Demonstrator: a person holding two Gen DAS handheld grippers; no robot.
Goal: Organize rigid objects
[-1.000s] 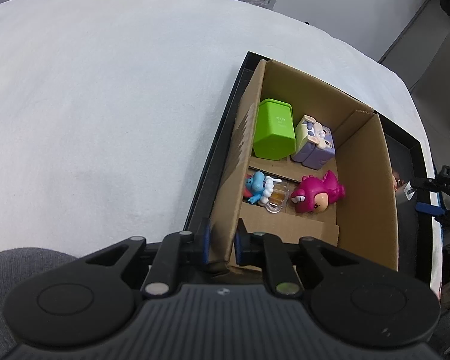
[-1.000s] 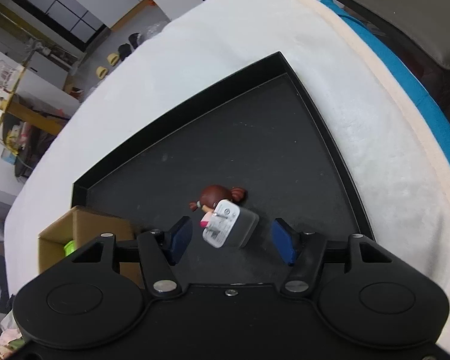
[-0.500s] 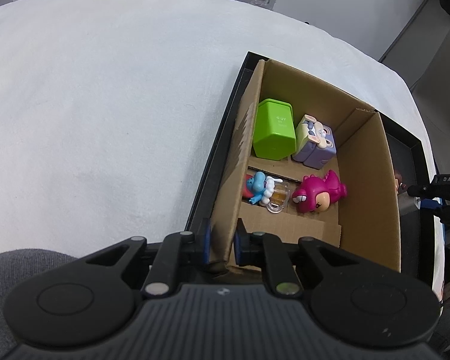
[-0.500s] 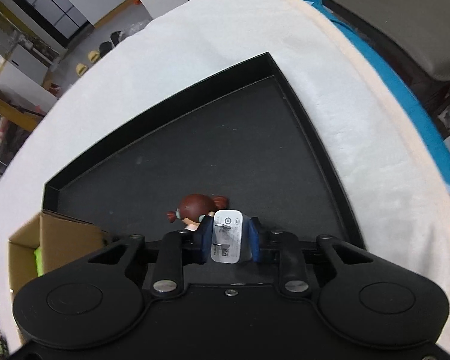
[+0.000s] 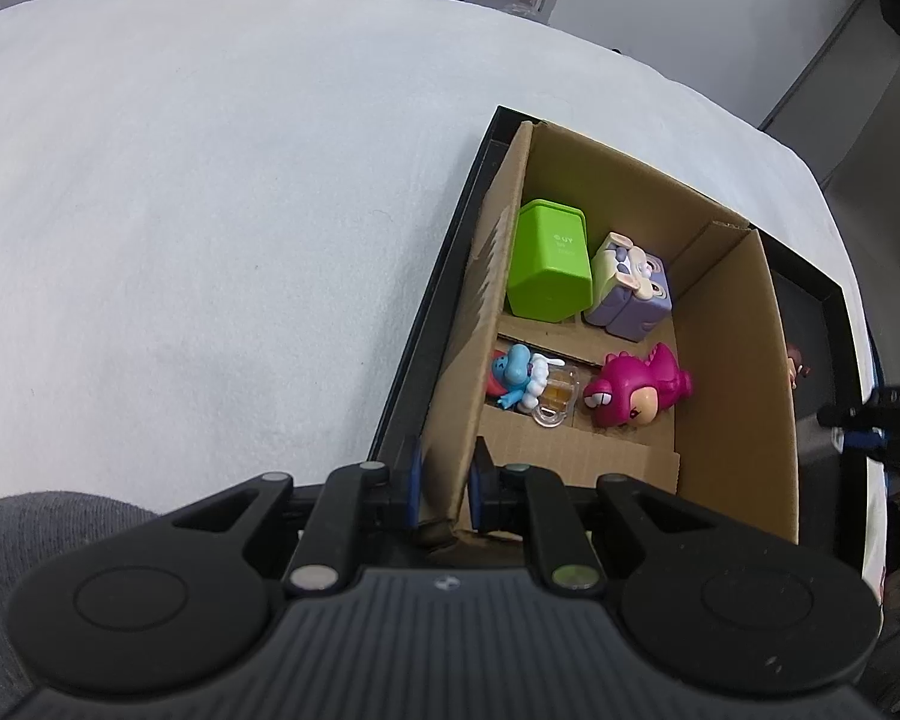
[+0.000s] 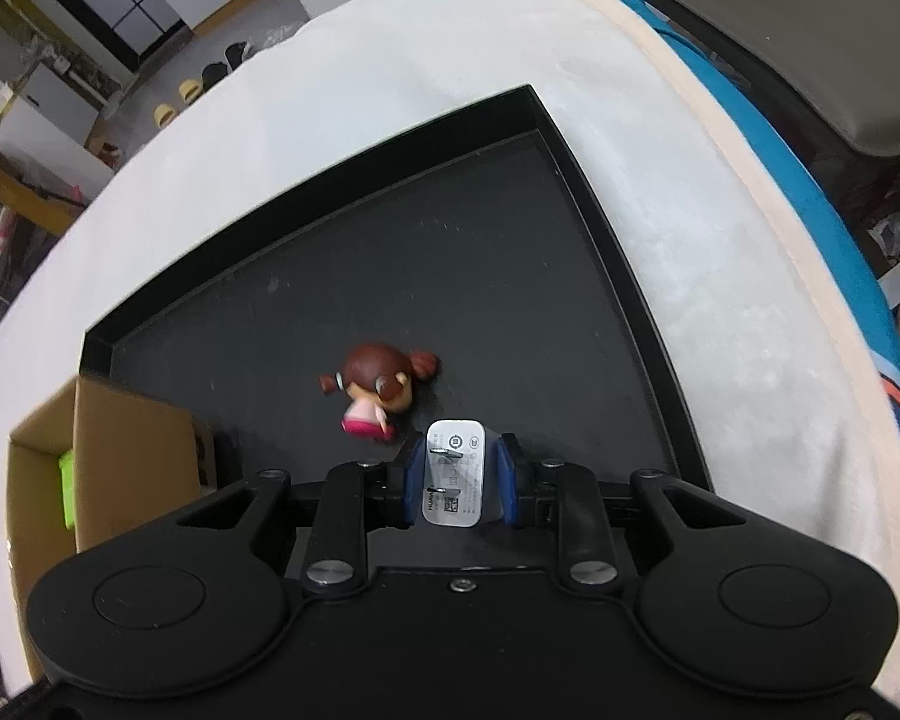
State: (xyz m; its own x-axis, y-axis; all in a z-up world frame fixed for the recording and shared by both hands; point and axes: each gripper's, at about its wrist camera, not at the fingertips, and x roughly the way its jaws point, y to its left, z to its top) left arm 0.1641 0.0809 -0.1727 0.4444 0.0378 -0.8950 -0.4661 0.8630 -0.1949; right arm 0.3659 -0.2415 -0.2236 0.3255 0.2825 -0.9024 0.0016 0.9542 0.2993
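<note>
The left wrist camera looks steeply down from close above the near wall of the brown cardboard box (image 5: pixel 732 360), facing toward 12 o'clock over the white cloth-covered table (image 5: pixel 210 210). The right wrist camera looks steeply down, also close, on the floor of the shallow black rectangular tray (image 6: pixel 390 252). Both views share the box, at 8 o'clock in the right view, and the tray.

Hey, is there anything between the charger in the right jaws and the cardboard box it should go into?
Nothing visible blocks it. The right gripper is shut on the white charger; the doll lies just ahead on the black tray, and the cardboard box stands open-topped beside.
</note>
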